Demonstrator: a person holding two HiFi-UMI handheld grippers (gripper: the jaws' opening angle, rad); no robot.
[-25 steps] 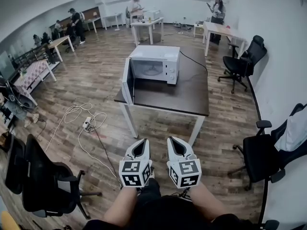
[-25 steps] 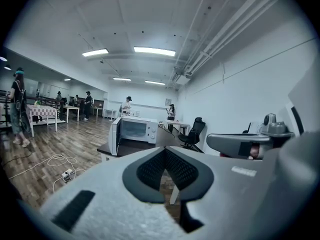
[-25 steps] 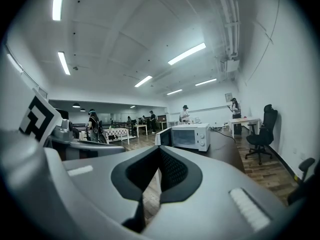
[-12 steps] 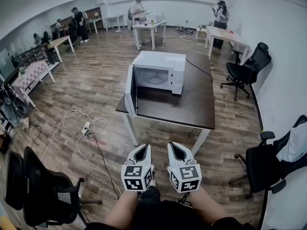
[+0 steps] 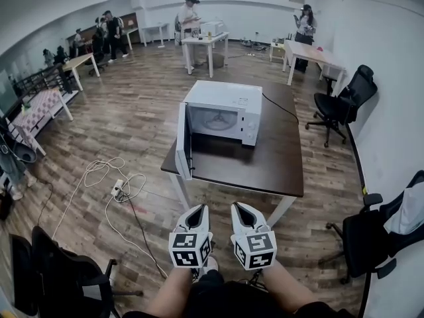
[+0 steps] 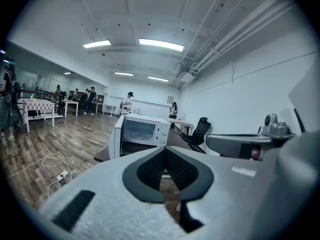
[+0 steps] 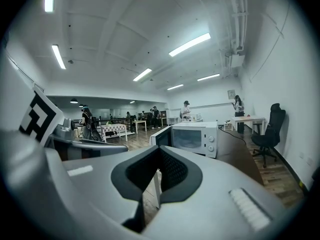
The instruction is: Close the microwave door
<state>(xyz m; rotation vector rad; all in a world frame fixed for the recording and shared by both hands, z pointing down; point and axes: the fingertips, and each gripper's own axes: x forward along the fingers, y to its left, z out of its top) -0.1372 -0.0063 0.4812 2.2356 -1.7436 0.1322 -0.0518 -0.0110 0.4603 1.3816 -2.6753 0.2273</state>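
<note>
Head view has us standing back from the table (image 5: 268, 167), with the left gripper (image 5: 197, 209) and the right gripper (image 5: 239, 207) held side by side and low in front of us. Each has its jaws pressed together with nothing between them, and each gripper's own view confirms that.

The microwave (image 5: 222, 114) sits ahead of both grippers and well apart from them. Its door (image 5: 183, 141) is swung wide open toward us on the oven's left, slightly left of the left gripper's line.

We judge that closing has not begun and the step in hand is the approach, since neither gripper is near the door. The next move calls for carrying the left gripper forward to the outer face of the door near its free edge. From there we would push it rightward until it shuts. Closed jaws suit that push.
</note>
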